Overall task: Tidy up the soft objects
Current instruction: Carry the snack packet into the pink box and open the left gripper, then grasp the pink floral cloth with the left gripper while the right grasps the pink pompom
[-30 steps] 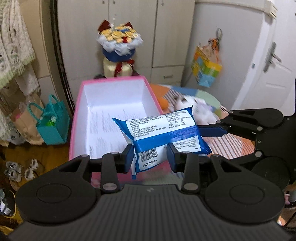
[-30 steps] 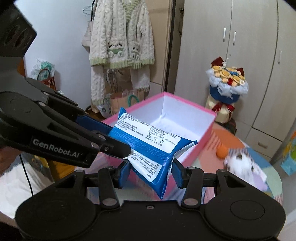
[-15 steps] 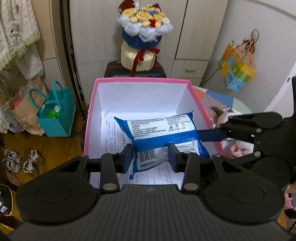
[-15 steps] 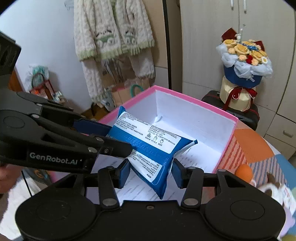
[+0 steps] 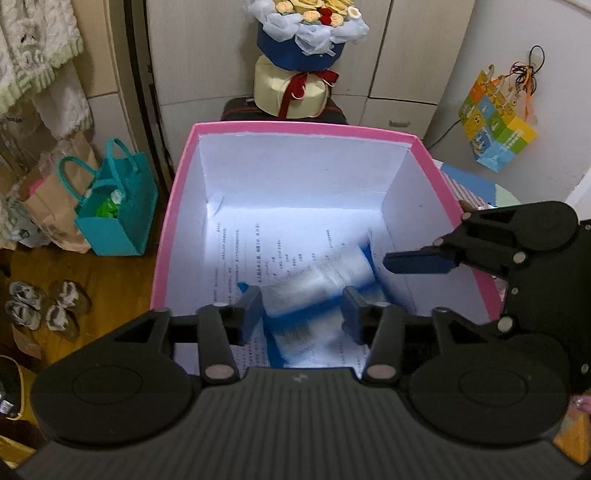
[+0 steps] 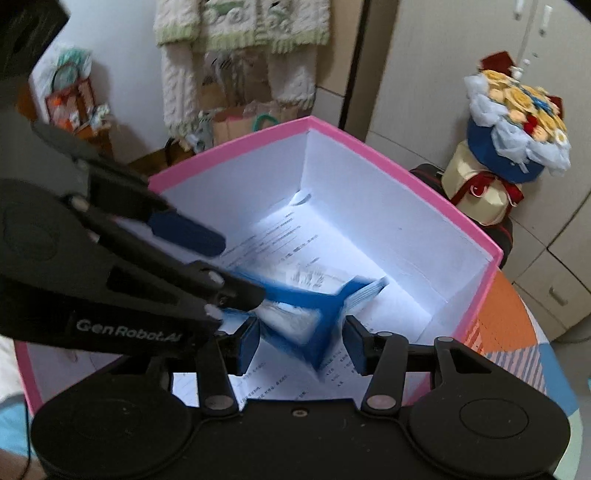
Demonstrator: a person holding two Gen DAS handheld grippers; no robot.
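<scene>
Both grippers reach down over the pink box (image 5: 173, 206) from its near side. The left gripper (image 5: 301, 310) has its jaws spread apart, holding nothing, and the right gripper (image 6: 301, 343) likewise stands wide with nothing between its pads. The blue wipes pack (image 5: 317, 280), motion-blurred, sits inside the box over the printed paper (image 5: 240, 254) lining the bottom. Behind the box stands a flower bouquet (image 5: 306, 22); left of it, a teal bag (image 5: 110, 214) on the wooden floor
</scene>
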